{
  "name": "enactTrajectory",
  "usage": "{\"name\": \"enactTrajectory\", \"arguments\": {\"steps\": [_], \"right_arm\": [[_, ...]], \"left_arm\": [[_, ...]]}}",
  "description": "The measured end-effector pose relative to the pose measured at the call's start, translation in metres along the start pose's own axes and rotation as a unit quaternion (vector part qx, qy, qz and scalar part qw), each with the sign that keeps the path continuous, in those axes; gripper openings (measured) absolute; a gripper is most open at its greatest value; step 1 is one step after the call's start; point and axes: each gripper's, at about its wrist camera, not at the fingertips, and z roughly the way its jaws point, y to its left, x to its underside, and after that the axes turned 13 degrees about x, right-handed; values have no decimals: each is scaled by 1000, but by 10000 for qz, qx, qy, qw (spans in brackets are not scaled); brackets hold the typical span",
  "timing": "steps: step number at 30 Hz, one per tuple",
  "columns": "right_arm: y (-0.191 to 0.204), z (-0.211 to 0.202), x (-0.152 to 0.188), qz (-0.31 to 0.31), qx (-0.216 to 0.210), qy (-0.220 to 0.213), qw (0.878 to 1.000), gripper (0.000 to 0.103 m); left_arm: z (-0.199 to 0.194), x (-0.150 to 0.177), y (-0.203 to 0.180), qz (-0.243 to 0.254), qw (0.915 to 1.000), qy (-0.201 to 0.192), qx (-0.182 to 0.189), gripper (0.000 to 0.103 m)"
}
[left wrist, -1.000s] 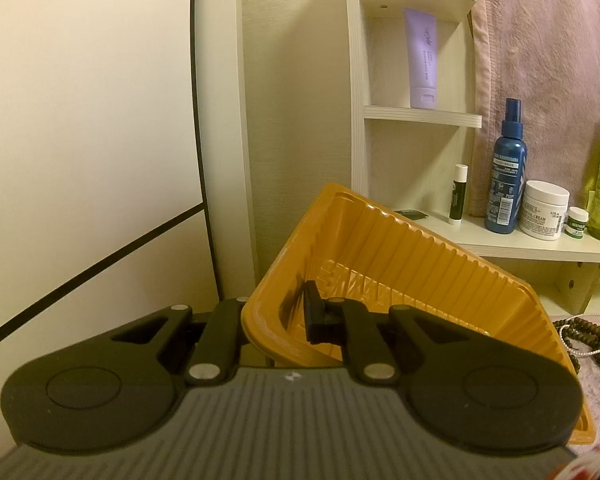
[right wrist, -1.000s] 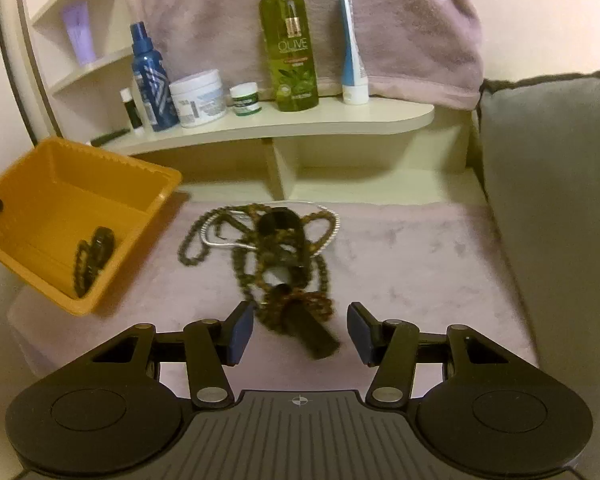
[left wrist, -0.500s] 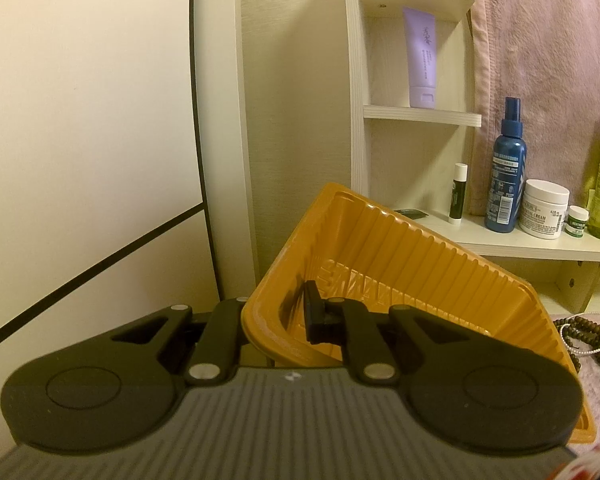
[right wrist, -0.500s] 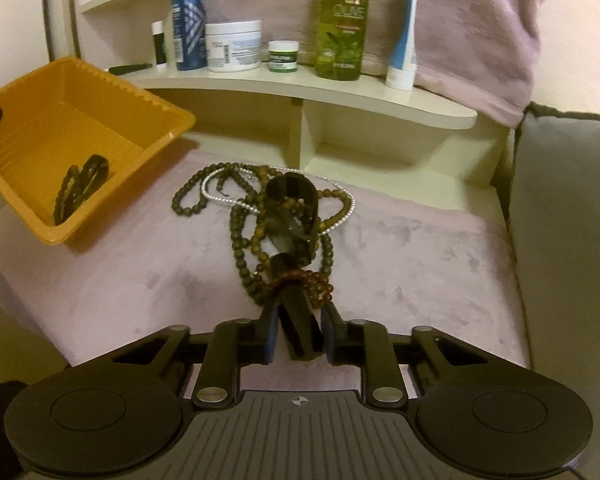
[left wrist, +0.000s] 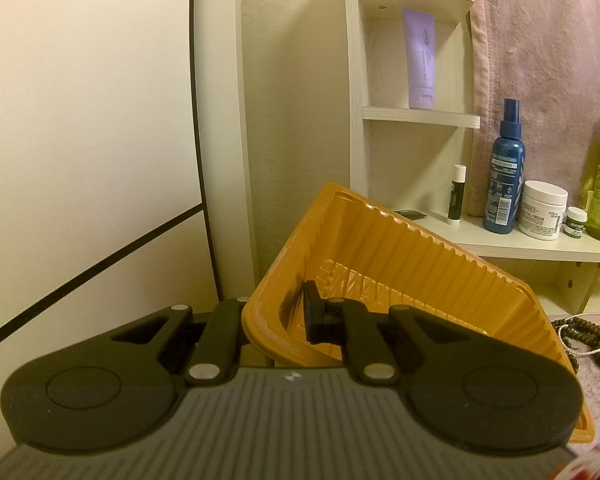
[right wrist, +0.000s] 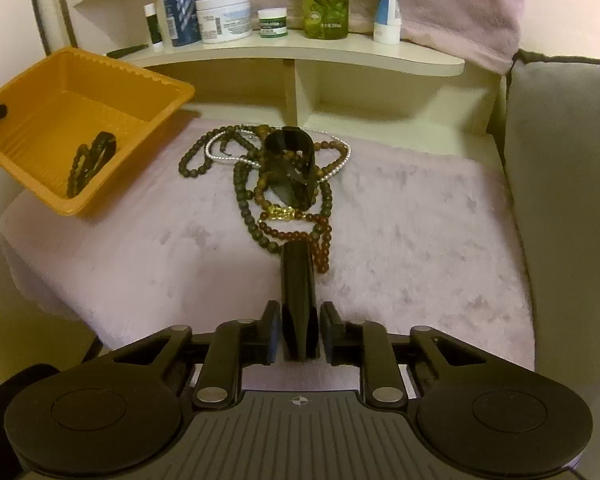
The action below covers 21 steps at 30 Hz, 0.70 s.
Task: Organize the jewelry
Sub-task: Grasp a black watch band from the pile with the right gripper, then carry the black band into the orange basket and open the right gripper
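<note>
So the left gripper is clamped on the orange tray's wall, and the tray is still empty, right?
Not empty. The right wrist view shows a dark beaded bracelet already lying in the orange tray. The left gripper is indeed clamped on its wall.

Right tool (right wrist: 300, 332) jaws opening, black strap end (right wrist: 298, 300) between them, small gaps either side. Bead necklaces (right wrist: 284, 196) piled on pink cover (right wrist: 420, 240). Orange tray (right wrist: 80, 120) tilted left, dark bracelet (right wrist: 90, 162) inside.

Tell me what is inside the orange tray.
Inside the orange tray lies one dark bead bracelet, near its lower corner. The rest of the floor looks bare; the left tool grips the tray's edge and hides a little.
</note>
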Motion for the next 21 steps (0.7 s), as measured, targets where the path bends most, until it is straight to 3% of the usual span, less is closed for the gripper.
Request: {"name": "enactTrajectory", "arguments": {"steps": [8,10,14,21], "right_arm": [[7,12,-4,-20,134,-68,9999,29],[7,12,-3,2,141,-70,9999,20],[9,10,-2,18,155,-68,9999,20],[-1,5,-8,1012,-572,101,9932,19]], "left_arm": [[-1,0,-1,9,10000,-1,7,11],[-1,0,-1,7,10000,0,11,11],[-2,0,-1,1,10000,-5,10,11],[-2,0,-1,-2,10000,-6,13,11]]}}
